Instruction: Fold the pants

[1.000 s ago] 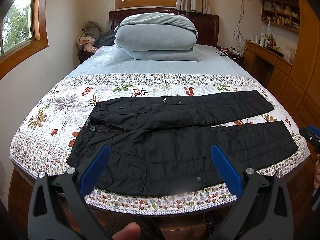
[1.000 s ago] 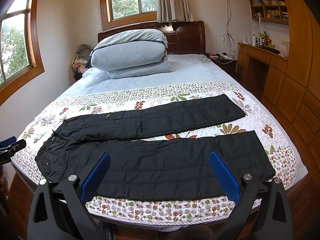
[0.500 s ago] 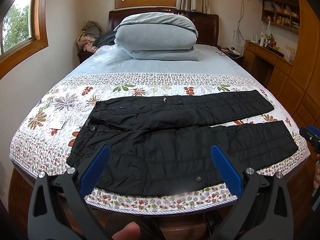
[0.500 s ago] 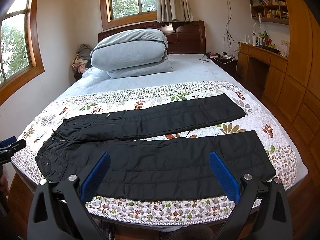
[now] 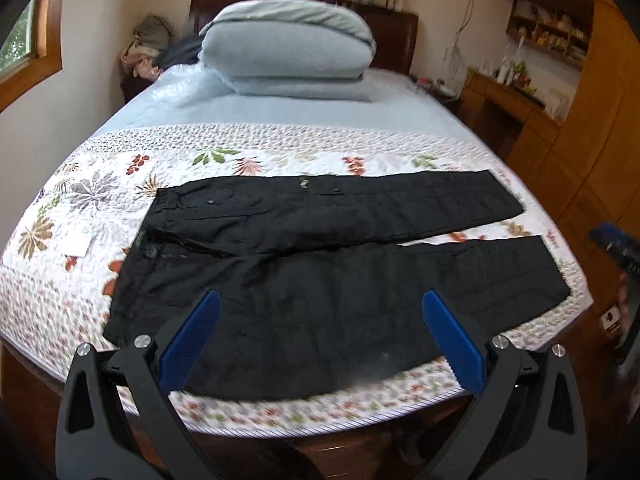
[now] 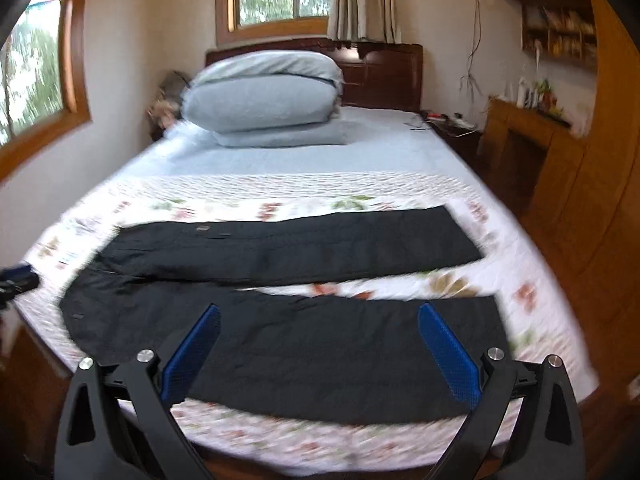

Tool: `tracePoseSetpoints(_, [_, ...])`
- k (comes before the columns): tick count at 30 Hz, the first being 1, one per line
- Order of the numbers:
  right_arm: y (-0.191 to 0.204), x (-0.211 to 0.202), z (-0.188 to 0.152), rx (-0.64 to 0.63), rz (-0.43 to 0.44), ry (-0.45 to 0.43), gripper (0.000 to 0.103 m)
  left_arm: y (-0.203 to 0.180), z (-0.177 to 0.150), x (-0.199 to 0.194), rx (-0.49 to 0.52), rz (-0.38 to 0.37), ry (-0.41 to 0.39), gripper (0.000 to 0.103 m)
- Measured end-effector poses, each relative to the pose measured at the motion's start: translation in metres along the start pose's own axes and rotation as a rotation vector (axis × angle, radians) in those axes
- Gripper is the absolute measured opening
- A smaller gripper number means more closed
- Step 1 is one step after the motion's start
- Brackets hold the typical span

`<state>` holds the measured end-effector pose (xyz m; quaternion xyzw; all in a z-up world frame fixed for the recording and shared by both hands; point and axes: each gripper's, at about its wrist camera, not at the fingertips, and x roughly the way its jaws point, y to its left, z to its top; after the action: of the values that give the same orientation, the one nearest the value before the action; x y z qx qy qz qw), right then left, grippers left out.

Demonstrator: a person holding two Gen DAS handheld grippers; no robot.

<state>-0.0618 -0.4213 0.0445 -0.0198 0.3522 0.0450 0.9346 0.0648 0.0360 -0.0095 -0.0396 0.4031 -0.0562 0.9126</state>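
Observation:
Black pants [image 5: 320, 256] lie flat across the foot of the bed, waist at the left, both legs spread apart toward the right; they also show in the right wrist view [image 6: 288, 320]. My left gripper [image 5: 320, 340] is open and empty, above the near edge by the waist and thigh. My right gripper [image 6: 318, 348] is open and empty, above the near leg. Each gripper's blue tip shows at the edge of the other's view: the right gripper [image 5: 616, 240], the left gripper [image 6: 16, 276].
A floral quilt [image 5: 100, 208] covers the foot of the bed, with a folded pale blue duvet [image 5: 288, 48] by the headboard. A white paper tag [image 5: 78, 242] lies left of the waist. A wooden desk and cabinets [image 6: 532, 152] stand at the right.
Both grippers have moved forward and tilted down toward the bed; the views are blurred by motion. The pants have not moved. Both stay open.

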Motion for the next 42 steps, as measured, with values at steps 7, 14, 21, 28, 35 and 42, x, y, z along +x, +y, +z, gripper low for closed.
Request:
tracePoseSetpoints(7, [-0.105,0.126,0.114,0.064,0.106,0.248,0.1,0.088,0.092,0.098,-0.096,-0.094,0.303,0.101])
tracePoseSetpoints(14, [-0.223,0.287,0.165,0.3,0.216,0.492,0.1,0.212,0.141,0.23,-0.454,-0.125,0.669,0.101])
tracePoseSetpoints(21, [-0.281,0.405,0.154,0.278,0.115,0.6,0.1,0.297,0.158,0.3,-0.548,0.066,0.791,0.101])
tracePoseSetpoints(28, [-0.302,0.461,0.142,0.242,0.101,0.634,0.1,0.315,0.156,0.336,-0.603,0.02,0.8,0.101])
tracePoseSetpoints(35, [-0.288,0.485,0.129,0.155,0.063,0.672,0.1,0.31,0.15,0.368,-0.549,0.095,0.878,0.101])
tracePoseSetpoints(42, [-0.268,0.485,0.119,0.035,0.0,0.623,0.1,0.326,0.147,0.379,-0.542,0.198,0.888,0.101])
